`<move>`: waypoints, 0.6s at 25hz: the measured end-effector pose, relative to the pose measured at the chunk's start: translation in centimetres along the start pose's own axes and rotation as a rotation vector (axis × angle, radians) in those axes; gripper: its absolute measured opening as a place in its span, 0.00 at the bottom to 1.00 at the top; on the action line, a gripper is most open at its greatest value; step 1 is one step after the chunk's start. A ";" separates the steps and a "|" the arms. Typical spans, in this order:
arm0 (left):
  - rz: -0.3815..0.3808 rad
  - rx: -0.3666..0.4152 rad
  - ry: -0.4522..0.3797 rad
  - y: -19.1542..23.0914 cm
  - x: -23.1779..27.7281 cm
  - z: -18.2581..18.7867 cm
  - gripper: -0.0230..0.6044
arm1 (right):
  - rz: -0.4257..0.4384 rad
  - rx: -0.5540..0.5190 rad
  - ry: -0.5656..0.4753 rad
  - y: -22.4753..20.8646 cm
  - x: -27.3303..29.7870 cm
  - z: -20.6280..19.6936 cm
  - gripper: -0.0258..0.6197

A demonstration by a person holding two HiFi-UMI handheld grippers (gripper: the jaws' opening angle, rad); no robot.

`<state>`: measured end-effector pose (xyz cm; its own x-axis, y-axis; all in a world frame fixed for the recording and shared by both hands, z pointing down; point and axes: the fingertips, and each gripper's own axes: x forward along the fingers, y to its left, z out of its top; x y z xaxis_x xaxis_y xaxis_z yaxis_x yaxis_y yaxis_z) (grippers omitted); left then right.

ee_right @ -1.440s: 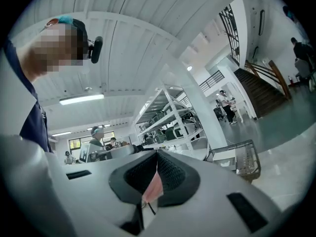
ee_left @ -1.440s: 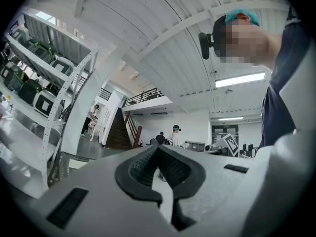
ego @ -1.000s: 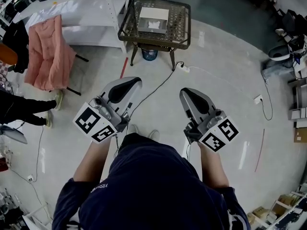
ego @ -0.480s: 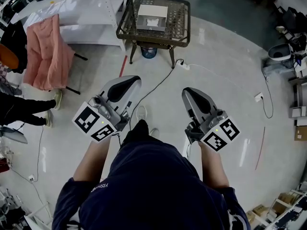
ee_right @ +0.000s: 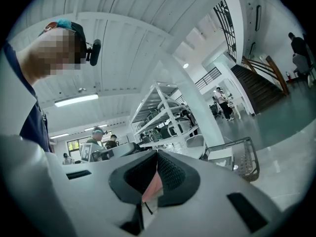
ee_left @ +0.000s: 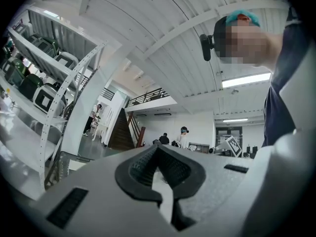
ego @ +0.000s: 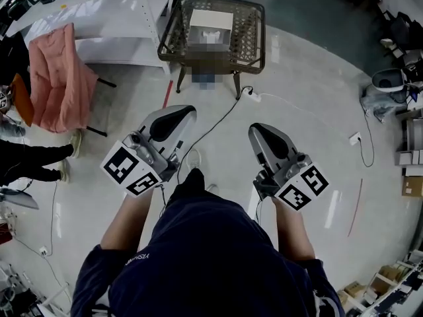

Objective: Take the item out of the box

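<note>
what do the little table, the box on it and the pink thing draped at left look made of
Table: dark woven lattice top on thin legs, looks like metal wire or wicker; cannot tell which. Box: pale, matte, flat-sided, probably cardboard. Pink thing: soft cloth, hangs in folds.

I hold the left gripper and the right gripper in front of my torso, side by side and well apart. Both point forward, roughly level. The left forearm and the right forearm are bare and extend from dark blue sleeves to the grips. The left marker cube and the right marker cube sit at the rear ends, near my wrists. In each gripper view the jaws meet at the tips and clamp nothing.
</note>
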<state>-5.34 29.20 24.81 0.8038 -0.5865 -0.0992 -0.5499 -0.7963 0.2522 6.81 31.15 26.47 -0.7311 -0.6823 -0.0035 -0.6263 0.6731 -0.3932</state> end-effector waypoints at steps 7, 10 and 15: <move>-0.015 -0.017 0.013 7.0 2.6 0.7 0.04 | -0.015 0.000 0.015 -3.6 6.4 0.7 0.08; -0.026 -0.020 0.019 10.2 3.7 1.3 0.04 | -0.028 0.004 0.016 -5.1 9.4 1.2 0.08; -0.046 -0.020 0.028 14.6 5.2 2.6 0.04 | -0.038 0.000 0.014 -6.5 13.7 2.3 0.08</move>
<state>-9.78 14.13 25.51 0.8343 -0.5448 -0.0842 -0.5077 -0.8189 0.2676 1.51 16.80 26.90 -0.7101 -0.7036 0.0243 -0.6540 0.6464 -0.3930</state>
